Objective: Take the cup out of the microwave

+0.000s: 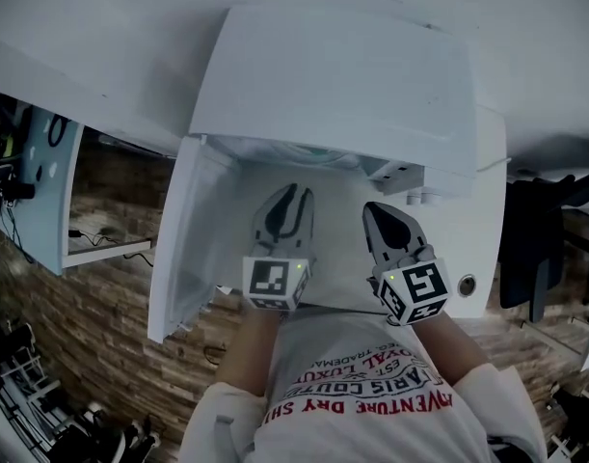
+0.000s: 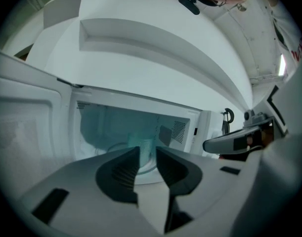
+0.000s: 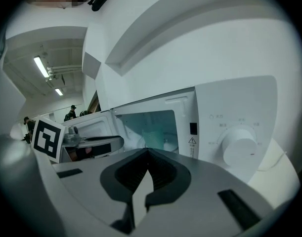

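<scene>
Cup (image 2: 145,146): the item being sought. It is being shown upright on the turntable (image 2: 116,148) inside the open microwave (image 1: 342,95). At the lower centre of the left gripper view it is being framed by the gap of the jaws, but it lies well beyond them and is untouched.

Left gripper (image 1: 296,193): the jaws are being held a narrow way apart, with nothing between the pads. The gripper is being pointed slightly downward into the cavity, at the centre of the head view.

Right gripper (image 3: 148,153): the jaws are being held together, with nothing gripped. The gripper is being aimed at the right edge of the cavity, with the control knob (image 3: 238,144) at the right of its frame.

Handling, judged: the cup is being read as pale, translucent and thin-walled, so it is probably light and somewhat yielding. Whether it is filled cannot be told. A hold across the side wall, below the rim and with gentle pressure, is being judged best. The left jaws' present gap is being judged too narrow for that.

Pose: both forearms are being extended side by side from the lower edge of the head view. The marker cubes (image 1: 273,280) are being carried nearest the person, with the jaws toward the opening. The door (image 1: 193,239) is being shown swung open at the left of the frame.
</scene>
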A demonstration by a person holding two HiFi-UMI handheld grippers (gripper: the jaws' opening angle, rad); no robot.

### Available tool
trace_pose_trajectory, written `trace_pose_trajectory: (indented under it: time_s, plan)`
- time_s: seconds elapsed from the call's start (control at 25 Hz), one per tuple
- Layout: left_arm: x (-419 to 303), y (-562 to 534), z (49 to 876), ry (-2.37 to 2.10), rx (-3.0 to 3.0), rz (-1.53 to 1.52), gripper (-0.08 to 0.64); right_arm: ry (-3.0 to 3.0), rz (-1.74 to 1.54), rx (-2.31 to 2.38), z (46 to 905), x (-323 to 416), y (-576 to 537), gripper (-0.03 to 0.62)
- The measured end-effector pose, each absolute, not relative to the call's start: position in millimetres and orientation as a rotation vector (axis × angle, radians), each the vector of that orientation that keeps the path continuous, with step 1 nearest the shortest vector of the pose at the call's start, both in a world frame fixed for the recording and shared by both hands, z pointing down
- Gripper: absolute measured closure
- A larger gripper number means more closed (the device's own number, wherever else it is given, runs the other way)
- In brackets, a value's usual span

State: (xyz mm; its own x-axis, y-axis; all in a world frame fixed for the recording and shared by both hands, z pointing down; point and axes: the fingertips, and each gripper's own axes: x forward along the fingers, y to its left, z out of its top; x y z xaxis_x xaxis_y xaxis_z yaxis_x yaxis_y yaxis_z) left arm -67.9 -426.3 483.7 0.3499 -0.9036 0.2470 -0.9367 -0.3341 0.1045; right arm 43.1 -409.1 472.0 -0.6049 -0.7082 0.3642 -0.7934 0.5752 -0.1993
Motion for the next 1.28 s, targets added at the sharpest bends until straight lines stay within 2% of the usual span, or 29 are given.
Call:
trace_pose_trajectory:
  time_s: [0.04, 0.08, 0.16, 0.36, 0.44, 0.6, 1.28]
  plan:
    - [-66, -431, 489, -1.636, 2.390, 0.218, 0.437, -2.559, 0.506, 1.243, 474, 43, -410, 0.588]
    - [-65, -437, 494, -1.619, 2.394, 0.233, 0.399, -2.557, 0.508, 1.241, 477, 43, -411, 0.588]
    - [-64, -448, 502, -1.597, 2.405, 0.264, 0.351, -2.557, 0.515, 1.234, 481, 41, -413, 0.588]
    - [-62, -482, 507, -1.611, 2.437, 0.226, 0.179, -2.540, 0.516, 1.221, 489, 41, -415, 0.588]
    - [-60, -496, 513, -1.614, 2.451, 0.231, 0.144, -2.534, 0.503, 1.227, 492, 41, -417, 0.588]
    - [-50, -516, 524, -1.583, 2.477, 0.285, 0.118, -2.530, 0.501, 1.235, 493, 43, -420, 0.588]
    - [-36, -556, 546, -1.580, 2.450, 0.458, 0.120, -2.487, 0.545, 1.263, 503, 56, -426, 0.588]
